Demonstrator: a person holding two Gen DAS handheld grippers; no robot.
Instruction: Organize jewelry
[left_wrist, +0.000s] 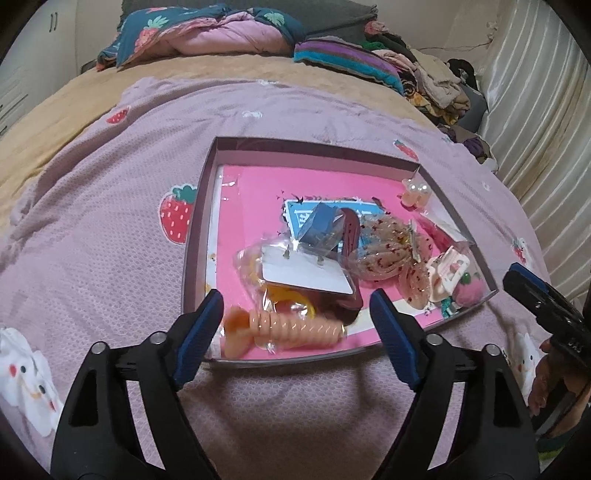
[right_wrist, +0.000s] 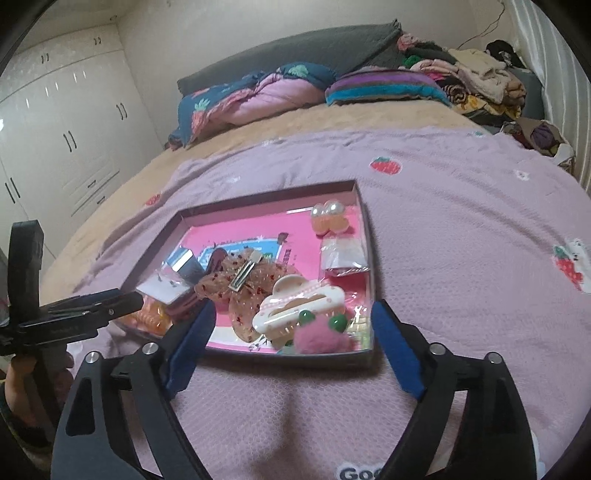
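A bed fills both views, covered with a lilac blanket (left_wrist: 110, 206) printed with strawberries and white animals, laid over a tan sheet (right_wrist: 295, 122). At the far end lie a dark floral quilt (right_wrist: 251, 92), a striped pillow (right_wrist: 384, 90) and a grey headboard cushion (right_wrist: 295, 48); a heap of clothes (right_wrist: 476, 81) sits at the far right. White wardrobes (right_wrist: 59, 140) stand along the left wall.

A shallow box tray (left_wrist: 195, 236) rests on the blanket in the middle, with a pink liner and low dark walls. Inside are hair accessories and jewelry packets: a coiled orange hair tie (left_wrist: 291, 326) in clear wrap at the near edge, a white earring card (left_wrist: 306, 271) in a bag, a small blue box (left_wrist: 321, 225), a speckled mesh bow (left_wrist: 384, 251), a cream claw clip (right_wrist: 299, 306), a pink pompom (right_wrist: 317, 339) with green beads, and a pearl clip (right_wrist: 327, 218) in the far right corner.

The left gripper (left_wrist: 297, 314) hangs just above the tray's near edge, its fingers spread wide and holding nothing. The right gripper (right_wrist: 293, 328) likewise stands with fingers wide apart, empty, at the tray's near right corner.

Only the right wrist view shows the silver metal clasp (right_wrist: 245, 271) on the bow and the wardrobes plainly; only the left wrist view shows the orange tie whole.
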